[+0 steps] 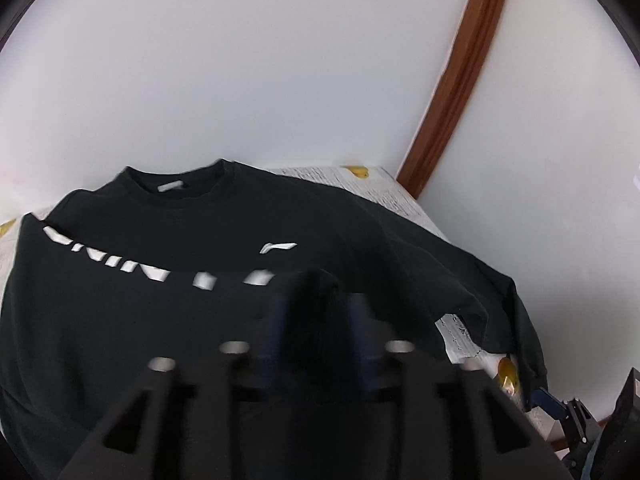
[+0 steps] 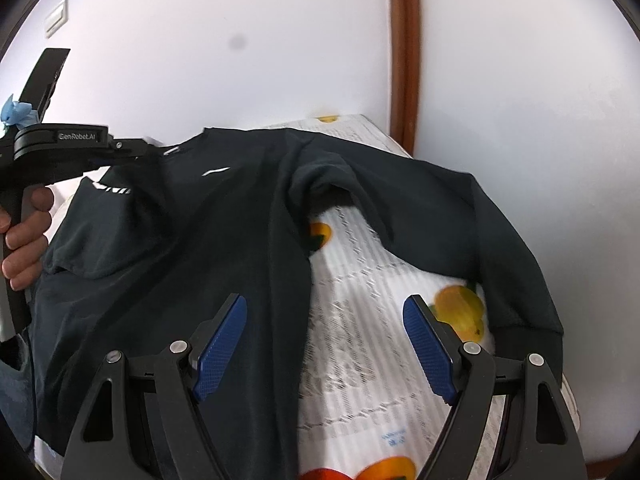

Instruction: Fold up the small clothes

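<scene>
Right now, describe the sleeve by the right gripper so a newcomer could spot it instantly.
Start at the table cover, white with printed text and fruit pictures. A black sweatshirt lies across it. Its long sleeve arcs away from the body toward the near edge, ending in a ribbed cuff beside a printed orange, just beyond the open right gripper. It is the only part lying apart from the body.

Two close wrist views, both over the sweatshirt (image 1: 168,280).
</scene>
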Motion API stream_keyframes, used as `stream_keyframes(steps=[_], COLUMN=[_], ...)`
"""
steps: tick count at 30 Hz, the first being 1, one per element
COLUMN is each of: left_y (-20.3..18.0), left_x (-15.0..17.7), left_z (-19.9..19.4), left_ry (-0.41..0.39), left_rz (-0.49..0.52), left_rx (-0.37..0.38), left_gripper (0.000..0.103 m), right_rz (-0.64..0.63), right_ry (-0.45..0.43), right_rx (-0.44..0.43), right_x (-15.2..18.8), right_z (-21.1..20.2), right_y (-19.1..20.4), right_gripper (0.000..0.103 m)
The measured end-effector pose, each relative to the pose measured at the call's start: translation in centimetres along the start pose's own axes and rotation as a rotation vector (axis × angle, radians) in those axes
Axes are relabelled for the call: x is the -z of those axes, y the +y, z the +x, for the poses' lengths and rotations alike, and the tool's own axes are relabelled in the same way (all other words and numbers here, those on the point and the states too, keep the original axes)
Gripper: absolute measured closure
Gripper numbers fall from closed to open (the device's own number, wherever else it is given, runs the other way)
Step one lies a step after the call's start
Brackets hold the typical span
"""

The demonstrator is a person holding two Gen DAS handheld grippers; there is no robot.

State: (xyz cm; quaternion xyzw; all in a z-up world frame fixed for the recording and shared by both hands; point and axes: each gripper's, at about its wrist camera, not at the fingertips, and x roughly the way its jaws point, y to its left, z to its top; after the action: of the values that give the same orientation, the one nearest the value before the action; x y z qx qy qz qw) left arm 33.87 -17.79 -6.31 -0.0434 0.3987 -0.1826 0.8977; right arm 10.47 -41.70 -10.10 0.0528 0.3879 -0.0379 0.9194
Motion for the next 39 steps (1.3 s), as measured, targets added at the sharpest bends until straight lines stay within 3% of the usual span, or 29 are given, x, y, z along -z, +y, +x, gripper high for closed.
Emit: stream_keyframes(steps=[1, 8, 12, 18, 24, 29, 31, 32, 33, 34, 36, 39], left_y=[0.5, 7.7, 15.3, 25.6, 32.1, 33.0, 32.7, 32.6, 32.3, 32.1, 31.6, 31.4], left_x=[0.2, 1.9, 4.3, 8.3, 11.1, 10.9, 10.4, 10.1, 9.9, 9.8, 9.7, 10.1], left_z=[-0.8, -5.5, -8.1, -9.4, -8.2, -6.0, -5.4, -5.2, -5.0, -4.9, -5.0, -5.2], left_ry=[-0.016, -0.036, -0.024, 0.045, 0.108, 0.108, 0.093, 0.088, 0.085, 0.085, 0.074, 0.062], left_rz=[0.000, -0.035, -0.095, -0.197, -0.250, -0.167, -0.154, -0.146, -0.134, -0.129, -0.118, -0.105], left_rx=[-0.018, -0.152, -0.330, -0.480, -0.515, -0.504, -0.491, -0.480, -0.459, -0.442, -0.452, -0.474], left_gripper=[0.054, 0.052, 0.048, 0.048, 0.048, 0.048, 0.051, 0.064, 0.073, 0.085, 0.091, 0.091], right_rz=[-0.011, -0.112, -0.117, -0.138, -0.063, -0.013, -0.022, -0.037, -0.063, -0.085, -0.120, -0.096], right_ry=[-0.003, -0.001, 0.028, 0.097, 0.201, 0.201, 0.195, 0.193, 0.183, 0.178, 0.160, 0.076], right_rx=[-0.008, -0.083, -0.131, -0.136, -0.135, -0.166, -0.175, -0.165, -0.150, -0.160, -0.166, -0.211], right_x=[-0.3, -3.6, -5.7, -7.8, -8.5, -9.2, -9.5, -9.8, -9.9, -10.1, -10.7, -12.3], right_z=[0.1, 1.9, 4.3, 10.0, 16.3, 18.7, 19.1, 19.5, 19.6, 19.6, 19.3, 16.9], right_y=[0.5, 5.8, 8.1, 10.8, 10.5, 10.4, 10.8, 11.2, 11.8, 12.1, 12.6, 11.4], right_gripper=[0.023, 0.023, 0.029, 0.031, 0.031, 0.032, 0.052, 0.053, 0.064, 0.088, 0.089, 0.091])
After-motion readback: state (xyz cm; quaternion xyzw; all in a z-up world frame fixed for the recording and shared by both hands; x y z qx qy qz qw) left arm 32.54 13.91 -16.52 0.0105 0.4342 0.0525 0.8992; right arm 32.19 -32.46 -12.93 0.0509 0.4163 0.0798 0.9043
